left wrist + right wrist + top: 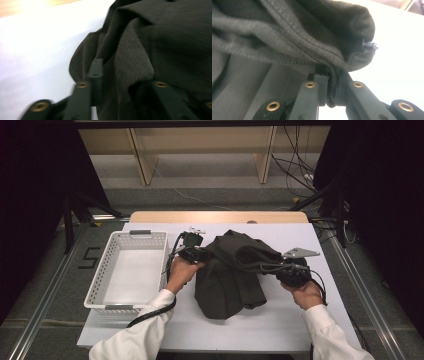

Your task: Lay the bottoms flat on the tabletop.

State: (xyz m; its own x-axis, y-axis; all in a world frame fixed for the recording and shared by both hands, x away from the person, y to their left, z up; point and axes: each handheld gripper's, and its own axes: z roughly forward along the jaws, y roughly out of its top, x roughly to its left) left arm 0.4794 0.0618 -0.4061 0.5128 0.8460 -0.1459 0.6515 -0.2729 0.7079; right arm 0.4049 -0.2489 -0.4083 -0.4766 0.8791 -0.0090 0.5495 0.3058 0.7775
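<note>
High view: white table point(280, 325), grey floor point(210, 195); right tool point(280, 268) grips garment point(230, 275), left tool point(200, 254) parted.

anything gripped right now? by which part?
Right gripper pinches the dark garment by a stitched hem edge. Left gripper has cloth between its jaws; grip unclear.

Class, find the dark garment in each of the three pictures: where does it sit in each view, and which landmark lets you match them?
High view: the dark garment lies bunched at the middle of the white table, between both grippers.
Left gripper view: it covers the right and centre, reaching down to the fingers.
Right gripper view: its stitched hem spans the top, pinched in the fingers.
Shared landmark: the white table.
</note>
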